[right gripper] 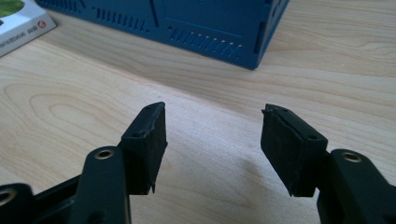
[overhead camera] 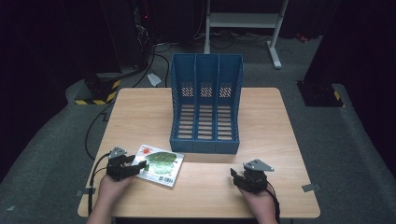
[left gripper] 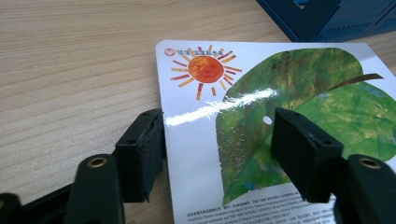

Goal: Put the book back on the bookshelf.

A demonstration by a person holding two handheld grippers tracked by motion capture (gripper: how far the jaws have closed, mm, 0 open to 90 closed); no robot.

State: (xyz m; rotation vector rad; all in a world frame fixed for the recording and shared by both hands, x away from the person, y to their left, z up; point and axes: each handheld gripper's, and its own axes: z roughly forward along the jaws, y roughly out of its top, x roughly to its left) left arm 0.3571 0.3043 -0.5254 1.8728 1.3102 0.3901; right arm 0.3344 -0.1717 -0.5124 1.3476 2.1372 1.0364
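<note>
A thin picture book (overhead camera: 159, 164) lies flat on the table, its white cover showing an orange sun and a big green leaf (left gripper: 280, 93). My left gripper (overhead camera: 134, 168) is open at the book's left edge. In the left gripper view (left gripper: 217, 116) one jaw stands just off that edge and the other is over the leaf. Whether the jaws touch the cover I cannot tell. My right gripper (overhead camera: 236, 175) is open and low over bare wood (right gripper: 212, 112), with nothing between its jaws. A corner of the book (right gripper: 14, 23) shows far to its left.
A blue three-slot file organizer (overhead camera: 205, 107) stands mid-table just beyond the book, open side up; its front wall (right gripper: 187, 23) is ahead of my right gripper and its corner (left gripper: 327, 18) beyond the book. The wooden table (overhead camera: 140, 112) is small, with dark floor, cables and a stand behind.
</note>
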